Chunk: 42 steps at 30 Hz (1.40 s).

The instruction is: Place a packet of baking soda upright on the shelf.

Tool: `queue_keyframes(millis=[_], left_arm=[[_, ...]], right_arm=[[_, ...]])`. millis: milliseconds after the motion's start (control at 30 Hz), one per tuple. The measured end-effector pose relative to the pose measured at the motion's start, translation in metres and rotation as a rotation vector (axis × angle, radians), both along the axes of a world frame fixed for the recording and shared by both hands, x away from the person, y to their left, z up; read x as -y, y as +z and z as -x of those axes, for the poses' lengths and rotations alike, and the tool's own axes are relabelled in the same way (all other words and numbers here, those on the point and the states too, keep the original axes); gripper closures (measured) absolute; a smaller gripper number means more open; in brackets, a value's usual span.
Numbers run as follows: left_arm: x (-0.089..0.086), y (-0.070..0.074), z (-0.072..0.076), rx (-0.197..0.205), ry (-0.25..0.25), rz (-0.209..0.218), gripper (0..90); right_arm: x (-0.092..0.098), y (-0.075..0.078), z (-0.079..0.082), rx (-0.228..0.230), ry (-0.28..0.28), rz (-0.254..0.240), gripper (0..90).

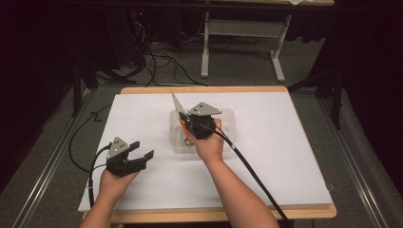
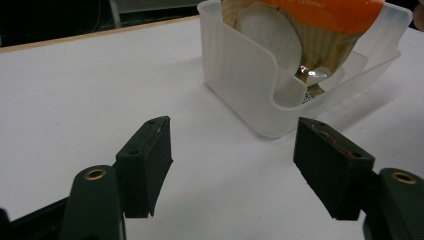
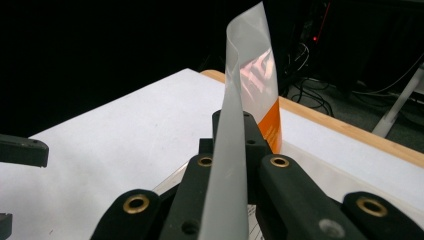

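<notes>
A clear plastic packet (image 1: pixel 177 102) with an orange band stands up out of a translucent plastic box (image 1: pixel 228 124) in the middle of the white board. My right gripper (image 1: pixel 183 119) is shut on the packet's upper part; in the right gripper view the film (image 3: pixel 250 65) rises from between the closed jaws (image 3: pixel 235 122). My left gripper (image 1: pixel 144 149) rests open on the board to the box's left, with nothing between its fingers. In the left gripper view its open jaws (image 2: pixel 240 150) face the box (image 2: pixel 240 65), and the orange packet (image 2: pixel 340 12) with a pale ridged thing inside sits in it.
The white board (image 1: pixel 285 156) lies on a wooden table whose edge (image 1: pixel 214 214) shows at the front. The right gripper's cable (image 1: pixel 252 171) trails across the board to the front right. A table frame (image 1: pixel 205 52) and floor cables (image 1: pixel 161 61) stand beyond the far edge.
</notes>
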State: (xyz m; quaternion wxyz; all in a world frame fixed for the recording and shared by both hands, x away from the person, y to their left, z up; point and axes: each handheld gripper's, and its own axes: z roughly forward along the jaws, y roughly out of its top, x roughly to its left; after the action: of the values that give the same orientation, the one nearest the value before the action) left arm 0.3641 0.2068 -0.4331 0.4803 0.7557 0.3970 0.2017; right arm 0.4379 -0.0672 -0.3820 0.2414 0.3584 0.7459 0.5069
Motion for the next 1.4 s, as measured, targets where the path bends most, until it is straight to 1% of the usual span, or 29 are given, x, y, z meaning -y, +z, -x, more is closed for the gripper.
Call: queue_keyframes(millis=[133,167,267,300,367,400,433,500,667,700,767,833,900,967,1067,1100,1167,1233,1367,1400], left_arm=[[0.000,0.000,0.001,0.002,0.000,0.001,31.9],[0.000,0.000,0.000,0.001,0.001,0.001,31.9],[0.000,0.000,0.000,-0.001,0.002,0.001,31.9],[0.000,0.000,-0.001,-0.001,0.002,0.000,31.9],[0.000,0.000,-0.001,0.000,0.001,-0.001,31.9],[0.000,0.000,-0.001,-0.001,0.001,-0.001,31.9],[0.000,0.000,-0.001,-0.002,0.001,-0.002,31.9],[0.000,0.000,-0.001,-0.001,-0.001,-0.002,31.9],[0.001,0.000,-0.002,0.003,-0.002,-0.006,31.9],[0.001,0.000,-0.002,0.003,-0.003,-0.006,31.9],[0.001,0.000,-0.002,0.004,-0.004,-0.008,31.9],[0.001,0.000,-0.003,0.005,-0.006,-0.010,31.9],[0.001,-0.001,-0.004,0.005,-0.005,-0.011,31.9],[0.001,-0.001,-0.005,0.005,-0.005,-0.011,31.9],[0.001,-0.001,-0.006,0.006,-0.002,-0.010,31.9],[0.000,-0.001,-0.006,0.006,-0.003,-0.011,31.9],[0.001,0.000,-0.006,0.010,-0.002,-0.012,31.9],[0.001,-0.001,-0.006,0.007,-0.002,-0.015,32.0],[0.002,-0.001,-0.006,0.006,-0.004,-0.023,31.9],[0.003,-0.001,-0.006,0.007,-0.004,-0.025,31.9]], right_arm=[[-0.002,-0.005,0.001,-0.014,0.002,0.002,90.0],[-0.003,-0.006,0.001,-0.012,0.003,0.007,90.0],[-0.003,-0.007,0.001,-0.015,0.007,0.001,90.0],[-0.003,-0.007,0.002,-0.017,0.001,-0.008,90.0],[-0.002,-0.004,0.004,-0.003,0.001,-0.018,89.8],[-0.001,-0.003,0.005,0.001,-0.002,-0.010,89.5],[0.000,-0.001,0.006,0.001,-0.003,-0.017,89.1],[0.003,0.001,0.006,0.002,-0.006,-0.014,87.8],[0.008,0.000,0.008,-0.010,-0.026,-0.009,79.0],[0.009,-0.001,0.008,-0.012,-0.026,-0.018,77.3],[0.011,-0.002,0.008,-0.036,-0.021,-0.028,72.4],[0.012,-0.002,0.009,-0.041,-0.016,-0.038,65.5],[0.014,-0.001,0.011,-0.052,-0.017,-0.046,60.1],[0.016,0.002,0.015,-0.049,-0.016,-0.049,54.5],[0.019,0.007,0.022,-0.061,-0.005,-0.063,48.1],[0.019,0.008,0.025,-0.063,0.001,-0.065,46.8],[0.021,0.009,0.031,-0.060,0.006,-0.053,45.2],[0.024,0.010,0.036,-0.063,0.004,-0.049,43.4],[0.030,0.010,0.044,-0.065,0.008,-0.065,42.3],[0.032,0.010,0.045,-0.062,0.008,-0.063,42.3]])
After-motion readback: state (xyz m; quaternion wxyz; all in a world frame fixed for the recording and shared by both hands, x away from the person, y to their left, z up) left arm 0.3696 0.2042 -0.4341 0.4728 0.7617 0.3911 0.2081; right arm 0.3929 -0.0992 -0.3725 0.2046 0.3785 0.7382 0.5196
